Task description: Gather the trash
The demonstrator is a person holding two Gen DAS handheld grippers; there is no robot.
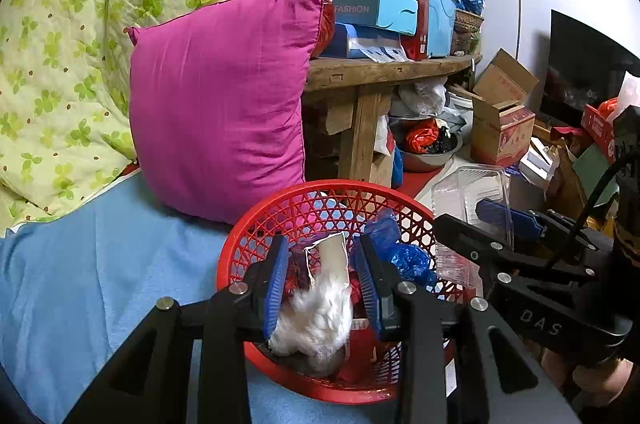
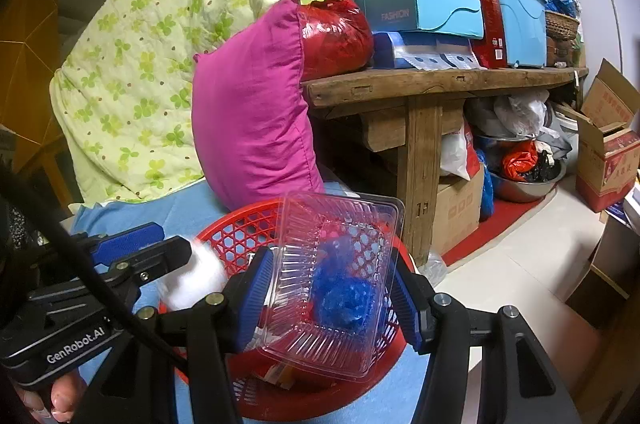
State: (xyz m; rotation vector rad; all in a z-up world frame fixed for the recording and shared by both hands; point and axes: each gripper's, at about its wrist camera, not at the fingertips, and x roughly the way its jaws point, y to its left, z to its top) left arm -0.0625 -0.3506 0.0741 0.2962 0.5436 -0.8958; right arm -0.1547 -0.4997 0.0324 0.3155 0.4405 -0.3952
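Observation:
A red mesh basket [image 1: 320, 200] [image 2: 240, 232] sits on the blue bed sheet in front of a magenta pillow. My left gripper [image 1: 322, 272] hangs over it, jaws open; a blurred white tissue wad [image 1: 316, 316] [image 2: 196, 280] with a torn paper piece is between and below the pads, apparently dropping. Crumpled blue plastic [image 1: 404, 256] [image 2: 344, 296] lies in the basket. My right gripper [image 2: 328, 300] is shut on a clear plastic clamshell box [image 2: 332, 264] [image 1: 468, 196], held over the basket's right side.
The magenta pillow [image 1: 220, 96] and a green clover quilt [image 1: 60, 36] lie behind the basket. A wooden bench [image 2: 440, 80] stacked with boxes stands to the right, with a metal bowl [image 2: 524, 184] and cardboard boxes [image 2: 608, 144] on the floor.

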